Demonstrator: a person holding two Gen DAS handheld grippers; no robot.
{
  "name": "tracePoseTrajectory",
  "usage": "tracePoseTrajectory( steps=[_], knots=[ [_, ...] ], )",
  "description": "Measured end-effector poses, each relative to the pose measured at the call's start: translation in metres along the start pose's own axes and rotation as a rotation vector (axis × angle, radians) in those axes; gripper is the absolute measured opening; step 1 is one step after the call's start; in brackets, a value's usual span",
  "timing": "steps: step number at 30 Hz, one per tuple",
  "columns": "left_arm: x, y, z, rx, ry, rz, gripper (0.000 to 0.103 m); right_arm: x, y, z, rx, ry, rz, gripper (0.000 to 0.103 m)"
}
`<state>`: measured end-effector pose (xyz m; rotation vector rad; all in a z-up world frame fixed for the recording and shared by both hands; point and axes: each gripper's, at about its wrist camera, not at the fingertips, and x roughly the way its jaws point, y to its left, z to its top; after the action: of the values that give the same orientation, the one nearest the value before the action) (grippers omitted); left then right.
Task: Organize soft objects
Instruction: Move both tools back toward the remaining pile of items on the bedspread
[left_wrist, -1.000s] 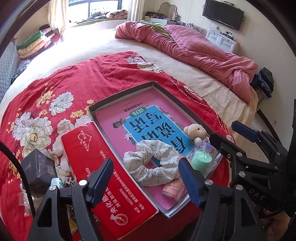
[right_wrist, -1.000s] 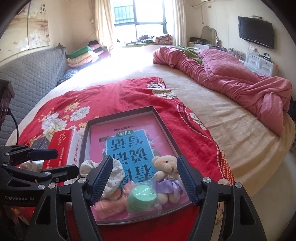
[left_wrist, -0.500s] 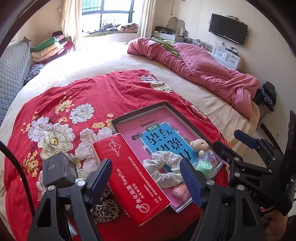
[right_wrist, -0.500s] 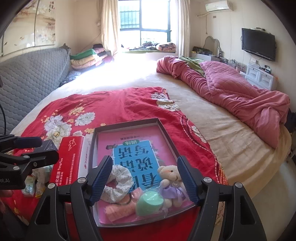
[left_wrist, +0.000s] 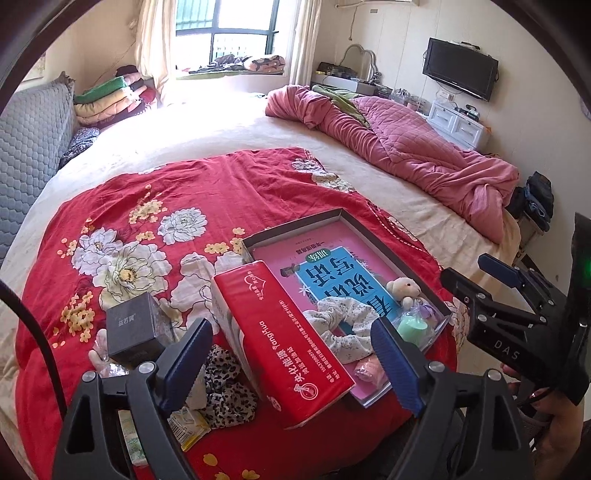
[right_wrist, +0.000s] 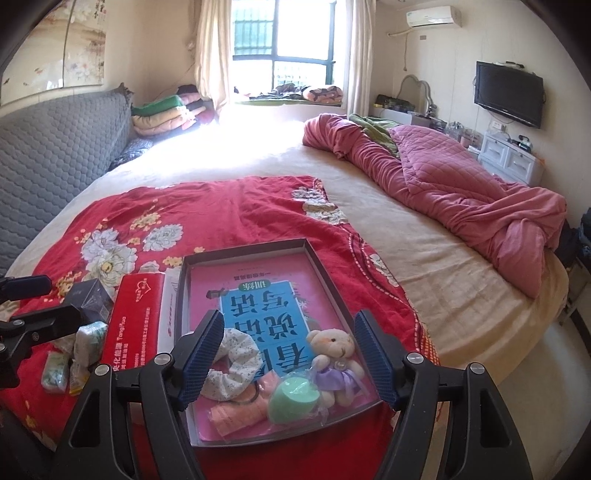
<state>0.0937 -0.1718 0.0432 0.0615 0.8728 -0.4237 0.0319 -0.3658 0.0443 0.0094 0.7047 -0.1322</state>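
A shallow dark tray (right_wrist: 325, 266) (left_wrist: 373, 236) with a pink and blue book lies on the red floral blanket. In it are a white floral scrunchie (right_wrist: 234, 363) (left_wrist: 341, 328), a small teddy bear (right_wrist: 334, 349) (left_wrist: 404, 288), a green sponge in clear wrap (right_wrist: 293, 400) (left_wrist: 412, 326) and a pink scrunchie (right_wrist: 240, 410) (left_wrist: 367, 369). A leopard scrunchie (left_wrist: 225, 391) lies on the blanket left of the tray. My left gripper (left_wrist: 291, 360) is open and empty above the red box. My right gripper (right_wrist: 288, 354) is open and empty above the tray's near end.
A long red box (left_wrist: 280, 339) (right_wrist: 135, 321) lies beside the tray's left wall. A dark cube box (left_wrist: 133, 328) (right_wrist: 90, 295) and small packets (right_wrist: 86, 341) sit further left. A pink quilt (right_wrist: 461, 184) is heaped at the far right of the bed.
Both grippers have pulled back and up from the tray, so more of the bed shows. The objects in the tray have not moved. Both stay open.
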Motion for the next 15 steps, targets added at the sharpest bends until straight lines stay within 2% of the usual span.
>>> tracePoseTrajectory(
  steps=[8, 15],
  knots=[
    [-0.025, 0.013, -0.008, 0.02, -0.025, 0.083, 0.087, -0.013, 0.017, 0.007, -0.022, -0.012, 0.014, 0.074],
    [-0.052, 0.036, -0.016, -0.019, -0.047, 0.117, 0.087, -0.035, 0.043, 0.021, -0.051, -0.055, 0.064, 0.074]
  ],
)
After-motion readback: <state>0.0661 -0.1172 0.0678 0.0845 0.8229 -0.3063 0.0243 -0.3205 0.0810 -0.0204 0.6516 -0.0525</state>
